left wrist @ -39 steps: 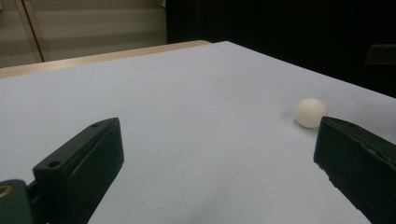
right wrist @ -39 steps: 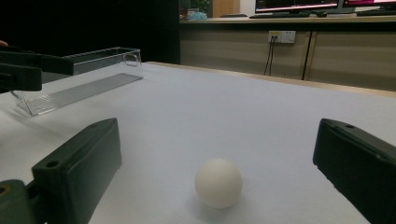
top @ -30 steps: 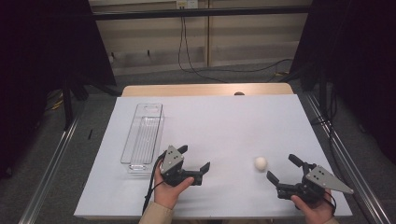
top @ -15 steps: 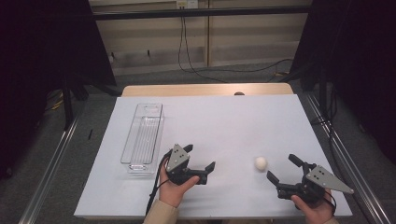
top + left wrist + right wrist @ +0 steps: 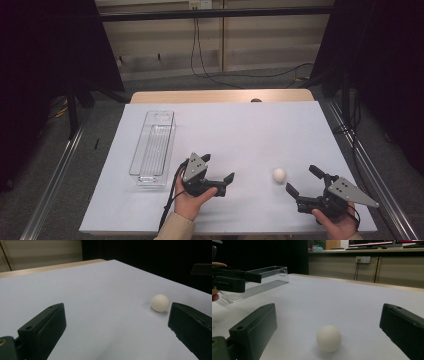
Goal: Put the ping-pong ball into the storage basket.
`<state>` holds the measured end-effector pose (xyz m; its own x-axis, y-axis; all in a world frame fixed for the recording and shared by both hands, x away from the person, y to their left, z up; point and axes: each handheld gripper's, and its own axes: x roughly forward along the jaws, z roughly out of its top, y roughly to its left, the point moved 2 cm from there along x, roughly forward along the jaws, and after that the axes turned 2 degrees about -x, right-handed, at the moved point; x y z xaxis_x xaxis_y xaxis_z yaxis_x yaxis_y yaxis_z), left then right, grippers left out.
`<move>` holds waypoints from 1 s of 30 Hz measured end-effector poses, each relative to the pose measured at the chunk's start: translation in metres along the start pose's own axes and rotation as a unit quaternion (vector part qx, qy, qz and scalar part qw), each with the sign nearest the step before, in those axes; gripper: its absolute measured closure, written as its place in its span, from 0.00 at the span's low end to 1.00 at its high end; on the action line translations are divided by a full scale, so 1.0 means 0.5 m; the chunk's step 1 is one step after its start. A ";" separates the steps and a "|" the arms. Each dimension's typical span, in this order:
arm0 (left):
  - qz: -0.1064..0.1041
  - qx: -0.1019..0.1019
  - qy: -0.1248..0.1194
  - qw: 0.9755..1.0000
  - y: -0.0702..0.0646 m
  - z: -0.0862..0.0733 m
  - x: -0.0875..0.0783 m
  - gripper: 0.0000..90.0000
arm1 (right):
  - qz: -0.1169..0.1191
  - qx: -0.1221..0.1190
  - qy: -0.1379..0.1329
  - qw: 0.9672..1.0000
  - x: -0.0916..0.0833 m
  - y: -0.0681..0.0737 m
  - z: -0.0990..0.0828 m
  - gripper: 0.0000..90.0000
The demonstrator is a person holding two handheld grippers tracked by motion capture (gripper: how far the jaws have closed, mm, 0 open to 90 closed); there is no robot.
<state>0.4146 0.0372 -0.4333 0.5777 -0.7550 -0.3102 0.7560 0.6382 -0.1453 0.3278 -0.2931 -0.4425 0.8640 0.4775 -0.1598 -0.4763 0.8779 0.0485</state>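
While right gripper (image 5: pixel 303 181) unmoved, left gripper (image 5: pixel 217 168) seemingly nearer white ball (image 5: pixel 279 174), both fingers spread.

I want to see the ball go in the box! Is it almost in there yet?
Not yet. The white ball sits loose on the table, touching nothing. The clear box is empty. Both the left gripper and the right gripper have open jaws and hold nothing; the right one is nearer the ball. Grabbing and carrying are all left, if that's the job.

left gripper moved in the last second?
Yes. In the high view the left gripper has shifted right, away from the clear tray and toward the white ball.
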 end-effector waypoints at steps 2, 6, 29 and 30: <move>-0.002 0.000 0.001 1.000 -0.001 0.001 0.002 0.02 | 0.000 0.000 0.000 1.000 0.000 0.000 0.000 0.01; -0.002 -0.001 0.000 1.000 -0.004 0.003 0.007 0.02 | 0.000 -0.001 0.000 1.000 0.000 0.000 0.000 0.01; -0.015 -0.001 0.008 1.000 -0.028 0.010 0.042 0.02 | 0.001 0.000 0.000 1.000 0.000 0.000 0.000 0.01; -0.017 -0.002 0.007 1.000 -0.029 0.010 0.044 0.02 | 0.002 0.000 0.000 1.000 0.000 0.000 0.000 0.01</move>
<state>0.4179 0.0108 -0.4331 0.5470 -0.7740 -0.3189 0.7738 0.6129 -0.1601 0.3280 -0.2930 -0.4424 0.8625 0.4803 -0.1594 -0.4791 0.8764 0.0489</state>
